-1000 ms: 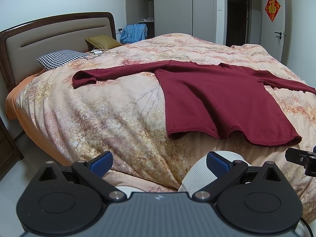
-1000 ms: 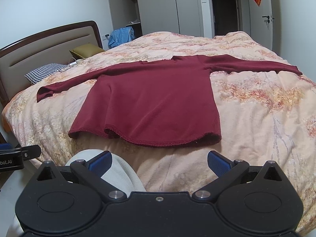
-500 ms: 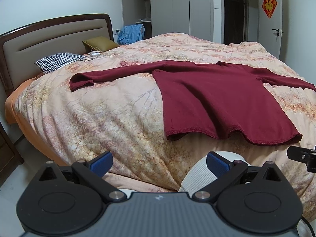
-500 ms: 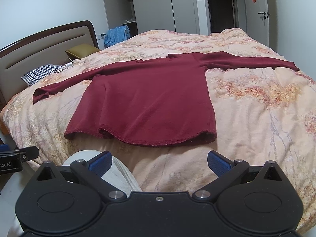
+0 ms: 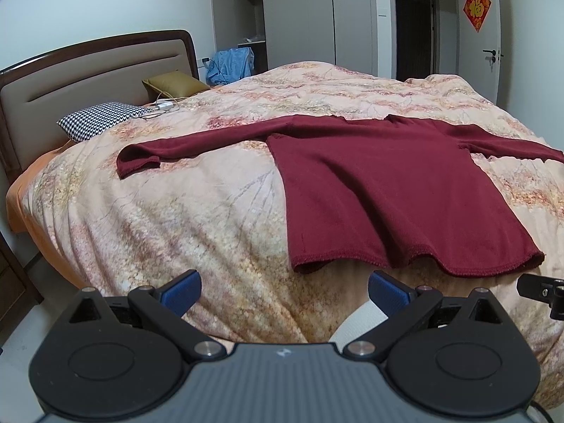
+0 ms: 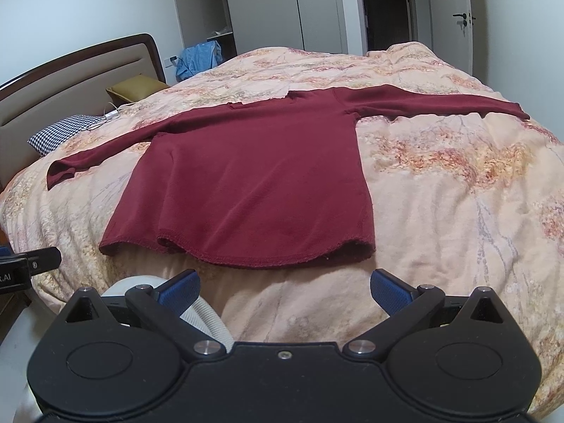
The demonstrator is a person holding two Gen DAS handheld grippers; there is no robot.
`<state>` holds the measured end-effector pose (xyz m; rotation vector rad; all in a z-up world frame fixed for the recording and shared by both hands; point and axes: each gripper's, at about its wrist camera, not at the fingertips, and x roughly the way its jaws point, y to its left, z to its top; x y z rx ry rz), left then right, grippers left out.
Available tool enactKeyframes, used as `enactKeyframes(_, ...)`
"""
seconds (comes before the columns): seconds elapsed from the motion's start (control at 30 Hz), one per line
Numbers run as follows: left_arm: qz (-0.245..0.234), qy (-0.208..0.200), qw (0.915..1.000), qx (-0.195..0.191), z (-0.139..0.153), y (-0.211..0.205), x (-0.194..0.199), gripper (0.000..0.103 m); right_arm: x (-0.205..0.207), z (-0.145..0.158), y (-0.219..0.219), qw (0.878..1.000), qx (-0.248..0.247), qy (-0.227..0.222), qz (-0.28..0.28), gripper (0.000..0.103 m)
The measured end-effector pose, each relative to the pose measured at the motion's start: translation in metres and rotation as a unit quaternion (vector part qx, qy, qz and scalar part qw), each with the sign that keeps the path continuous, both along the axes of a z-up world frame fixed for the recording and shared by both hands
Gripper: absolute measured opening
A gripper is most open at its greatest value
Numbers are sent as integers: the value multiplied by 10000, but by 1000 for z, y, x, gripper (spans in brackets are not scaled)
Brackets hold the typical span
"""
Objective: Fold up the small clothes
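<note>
A dark red long-sleeved top (image 5: 380, 190) lies flat on the bed, sleeves spread to both sides, hem toward me; it also shows in the right wrist view (image 6: 253, 183). My left gripper (image 5: 283, 290) is open and empty, held in front of the bed's near edge, left of the hem's left corner. My right gripper (image 6: 283, 290) is open and empty, just short of the hem's middle. Each gripper's tip shows at the other view's edge.
The bed has a floral peach quilt (image 5: 176, 211) and a padded headboard (image 5: 70, 84). A houndstooth pillow (image 5: 98, 123), an olive cushion (image 5: 176, 84) and a charger with cable (image 5: 164, 105) lie near it. Wardrobes and a door stand behind. A white ribbed object (image 6: 208, 317) sits below the grippers.
Both grippers have risen and moved slightly closer to the bed; the top sits a little lower in both views. Both stay open. The top has not moved.
</note>
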<state>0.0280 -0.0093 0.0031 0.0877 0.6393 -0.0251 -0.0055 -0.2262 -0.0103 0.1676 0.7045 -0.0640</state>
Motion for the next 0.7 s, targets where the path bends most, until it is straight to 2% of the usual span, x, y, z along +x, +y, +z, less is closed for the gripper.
enactKeyframes(0.33,-64,28,9997,255,27,-24,32,103,29,10,-24,9998,162,44,-139,103)
enactKeyframes(0.47,-72,-14,9993,372,43,-39,50,103,44,20,-41,9995,204,-85,-207,103)
enactKeyframes(0.7,-272,52,9983,514,63,-82,108,103,81,32,-84,9981,303,-84,-533,103)
